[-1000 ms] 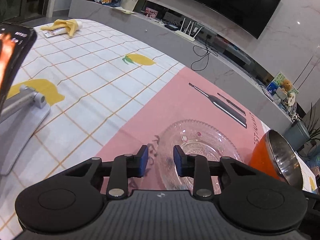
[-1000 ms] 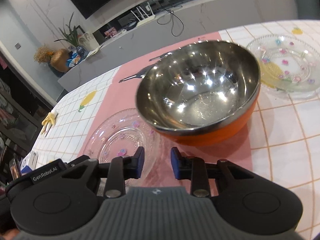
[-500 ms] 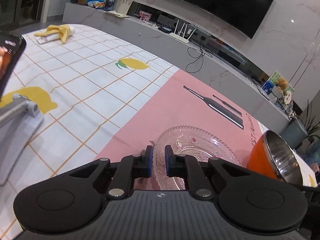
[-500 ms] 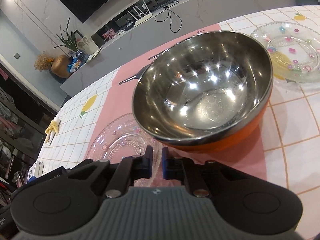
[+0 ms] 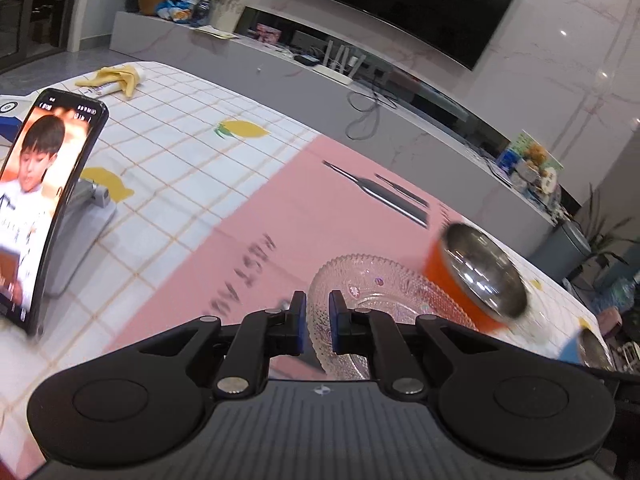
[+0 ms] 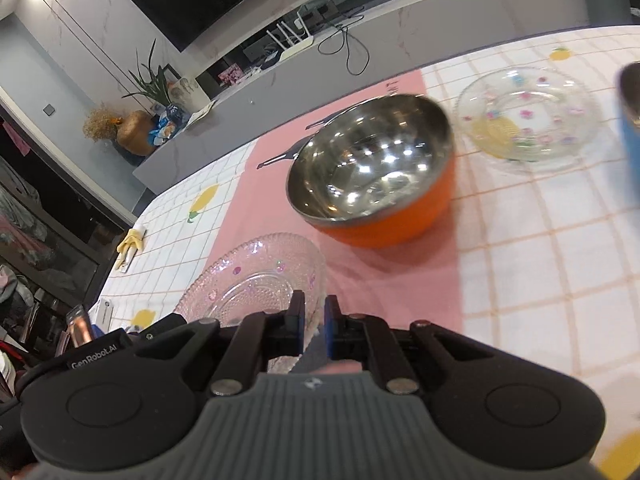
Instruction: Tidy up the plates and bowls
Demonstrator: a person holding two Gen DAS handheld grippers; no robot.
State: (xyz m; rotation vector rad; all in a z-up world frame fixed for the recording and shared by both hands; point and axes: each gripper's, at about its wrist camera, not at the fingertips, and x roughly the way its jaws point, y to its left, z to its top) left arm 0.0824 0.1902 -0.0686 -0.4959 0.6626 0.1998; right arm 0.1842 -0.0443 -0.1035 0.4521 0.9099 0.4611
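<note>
Left wrist view catches what the other camera misses: a phone (image 5: 36, 208) propped on a grey stand (image 5: 80, 232) far to the left of the left gripper (image 5: 318, 318), its screen lit with a boy's face. That gripper's blue pads are pinching the near rim of a clear patterned glass plate (image 5: 384, 300), which is lifted off the pink mat (image 5: 280, 216) and tilted. Just beyond and to the right sits the orange bowl (image 5: 476, 280), blurred, with a blue bowl (image 5: 588, 350) at the far right edge.

Right wrist view alone shows a second glass plate (image 6: 528, 116) lying flat on the checked cloth of the bench (image 6: 552, 264), well ahead and right of the right gripper (image 6: 314, 322), which is also nearly closed on the opposite rim of the lifted plate (image 6: 256, 280). The orange bowl (image 6: 372, 176) stands ahead on the mat, the blue bowl (image 6: 630, 120) cut off at the right edge.

Compared with a second ago, both grippers have narrowed from clearly spread to pinching, the plate has come up from the mat, and the orange bowl now sits farther from the right gripper.
</note>
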